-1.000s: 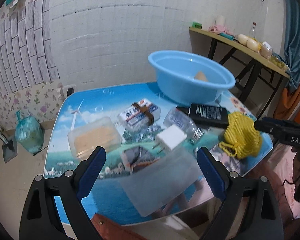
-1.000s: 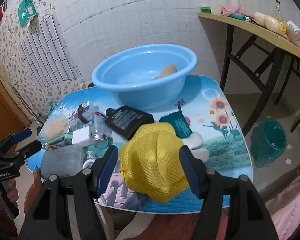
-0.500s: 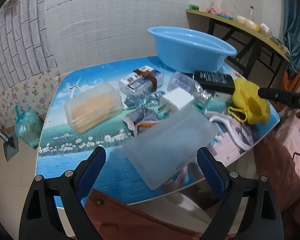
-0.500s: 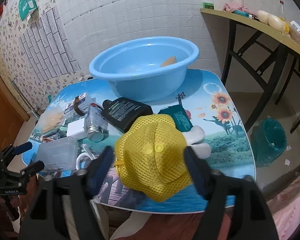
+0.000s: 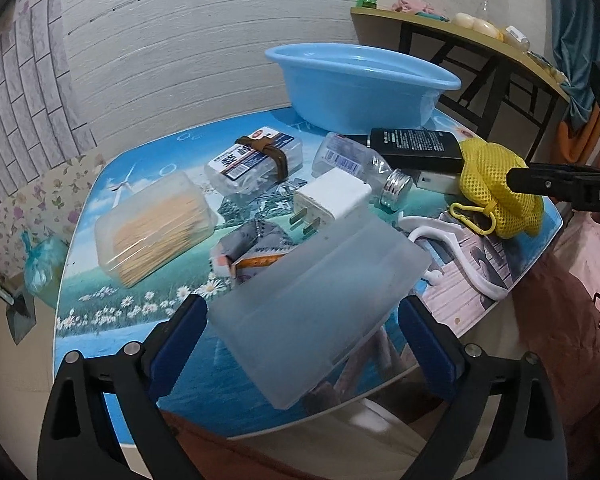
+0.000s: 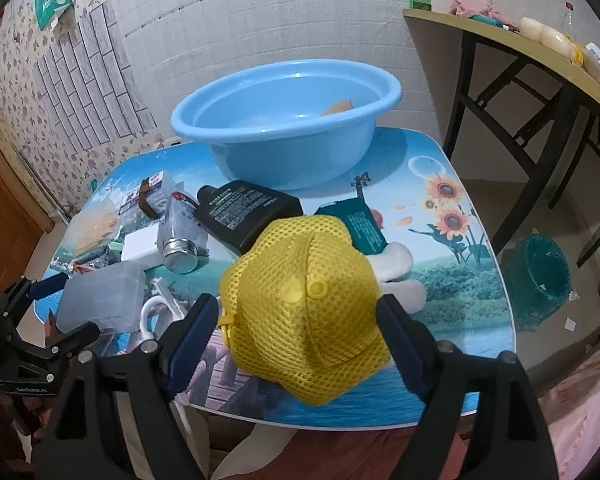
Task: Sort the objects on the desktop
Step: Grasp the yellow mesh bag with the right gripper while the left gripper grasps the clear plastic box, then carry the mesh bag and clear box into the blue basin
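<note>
left gripper (image 5: pixel 302 328): spread wide, frosted box (image 5: pixel 320 304) sits between the jaws, not pinched
right gripper (image 6: pixel 294 326): spread around yellow pouch (image 6: pixel 304 308), contact unclear
box axis: runs diagonally across the left jaw gap, near end toward gripper
basin (image 6: pixel 288 120): behind both items, far side of table (image 6: pixel 440 280)
nearer hand: left for box, right for pouch

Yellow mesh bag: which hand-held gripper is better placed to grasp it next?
Right. The right hand-held gripper is open around the mesh bag; the left hand-held gripper brackets the frosted box.
</note>
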Available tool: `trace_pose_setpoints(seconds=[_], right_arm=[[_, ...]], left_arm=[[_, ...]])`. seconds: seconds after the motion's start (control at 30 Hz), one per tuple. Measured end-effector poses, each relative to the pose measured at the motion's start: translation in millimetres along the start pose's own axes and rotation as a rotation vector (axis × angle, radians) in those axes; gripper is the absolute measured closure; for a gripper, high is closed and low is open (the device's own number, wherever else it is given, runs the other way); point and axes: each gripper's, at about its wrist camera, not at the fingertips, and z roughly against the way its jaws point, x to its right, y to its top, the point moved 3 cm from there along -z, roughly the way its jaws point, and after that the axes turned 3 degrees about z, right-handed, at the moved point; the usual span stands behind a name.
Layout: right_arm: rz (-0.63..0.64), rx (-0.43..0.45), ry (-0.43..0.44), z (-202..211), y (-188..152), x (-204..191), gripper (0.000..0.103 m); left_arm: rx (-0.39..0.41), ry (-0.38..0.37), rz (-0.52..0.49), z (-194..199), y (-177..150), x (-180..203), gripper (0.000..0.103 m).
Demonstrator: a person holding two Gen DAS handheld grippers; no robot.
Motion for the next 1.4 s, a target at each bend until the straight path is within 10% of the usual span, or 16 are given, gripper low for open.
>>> trace_pose_setpoints(seconds=[0.23, 0.57, 1.4], right_arm=[[0.009, -0.021, -0.043, -9, -3, 3, 0.021], [0.016, -0.001, -0.019, -6, -5, 7, 0.034], [-0.058, 0.029, -0.045, 12, -11, 38, 0.035]], left_arm=[[-0.007, -0.025, 0.004, -11, 0, 3, 0.003], [0.029, -0.066, 0.011, 7, -6, 3, 0.027], [-0.013, -0.094, -0.020, 14, -18, 22, 0.024]])
